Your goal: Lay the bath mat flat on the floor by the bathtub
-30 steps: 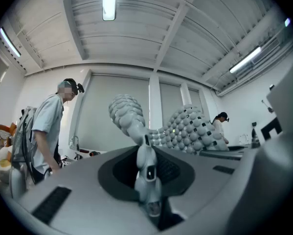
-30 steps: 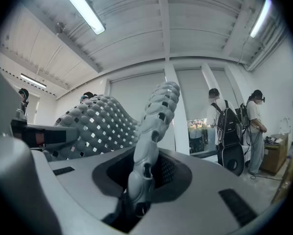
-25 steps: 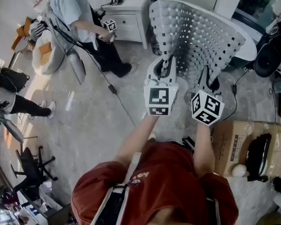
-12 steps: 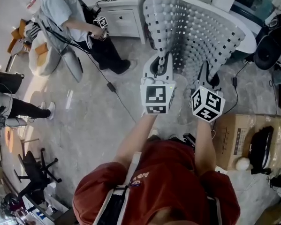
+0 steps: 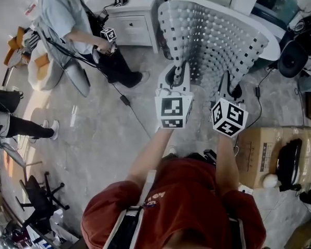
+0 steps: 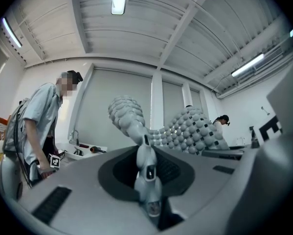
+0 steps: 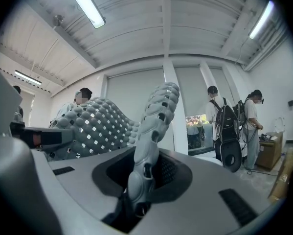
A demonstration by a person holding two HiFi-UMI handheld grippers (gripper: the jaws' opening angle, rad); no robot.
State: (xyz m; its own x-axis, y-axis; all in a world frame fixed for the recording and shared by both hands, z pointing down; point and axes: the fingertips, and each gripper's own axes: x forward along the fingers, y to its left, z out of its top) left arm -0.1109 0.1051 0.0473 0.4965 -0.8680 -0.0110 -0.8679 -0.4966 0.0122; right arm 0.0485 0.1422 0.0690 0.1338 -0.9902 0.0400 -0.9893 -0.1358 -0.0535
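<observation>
Left gripper and right gripper are each clamped on the near edge of the mat, which is held up over the floor before the white tub. The mat looks light, rubbery and floppy, so grips towards its corners suit it. The cardboard box shows no contents.

Rust-red short-sleeved shirt, pale strap, grey left claw and right claw with black-and-white marker cubes
</observation>
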